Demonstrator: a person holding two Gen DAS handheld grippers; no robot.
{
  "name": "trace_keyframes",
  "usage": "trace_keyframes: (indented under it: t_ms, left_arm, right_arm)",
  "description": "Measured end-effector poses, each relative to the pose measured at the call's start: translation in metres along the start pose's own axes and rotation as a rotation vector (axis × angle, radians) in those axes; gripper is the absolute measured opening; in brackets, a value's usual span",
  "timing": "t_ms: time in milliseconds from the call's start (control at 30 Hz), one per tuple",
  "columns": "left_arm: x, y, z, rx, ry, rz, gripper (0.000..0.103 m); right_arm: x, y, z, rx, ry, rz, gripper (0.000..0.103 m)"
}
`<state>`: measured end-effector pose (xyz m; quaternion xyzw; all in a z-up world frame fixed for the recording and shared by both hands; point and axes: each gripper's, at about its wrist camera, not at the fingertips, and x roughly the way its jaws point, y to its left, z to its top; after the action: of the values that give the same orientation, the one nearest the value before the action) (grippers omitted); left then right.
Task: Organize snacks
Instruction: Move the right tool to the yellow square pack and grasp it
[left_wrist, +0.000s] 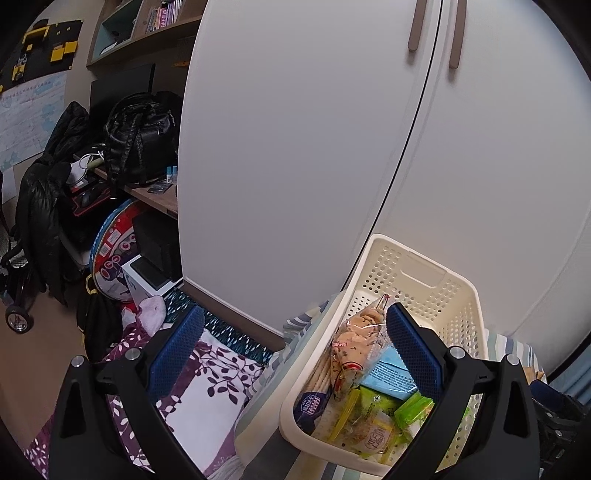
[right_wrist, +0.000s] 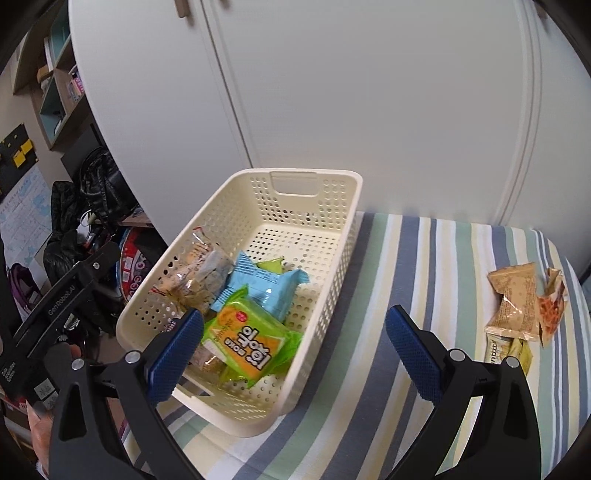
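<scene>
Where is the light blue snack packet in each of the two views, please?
Left wrist view: the light blue packet lies in the lower right, inside the cream basket, partly hidden behind one finger of the left gripper.
Right wrist view: the same packet is near the centre, in the basket, above the green and orange packet.
Shared landmark: the basket's handle cut-out on its far wall.
</scene>
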<state>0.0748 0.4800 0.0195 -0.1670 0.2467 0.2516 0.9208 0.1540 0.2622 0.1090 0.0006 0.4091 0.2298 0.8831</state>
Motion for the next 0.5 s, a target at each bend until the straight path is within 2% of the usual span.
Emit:
trace_keyframes:
  t_ms: [500]
  left_arm:
    - [-0.004, -0.021, -0.003, 0.039, -0.001, -0.038, 0.100]
  right_arm:
    - [-0.011, -0.037, -0.011, 0.054, 0.011, -0.046, 0.098]
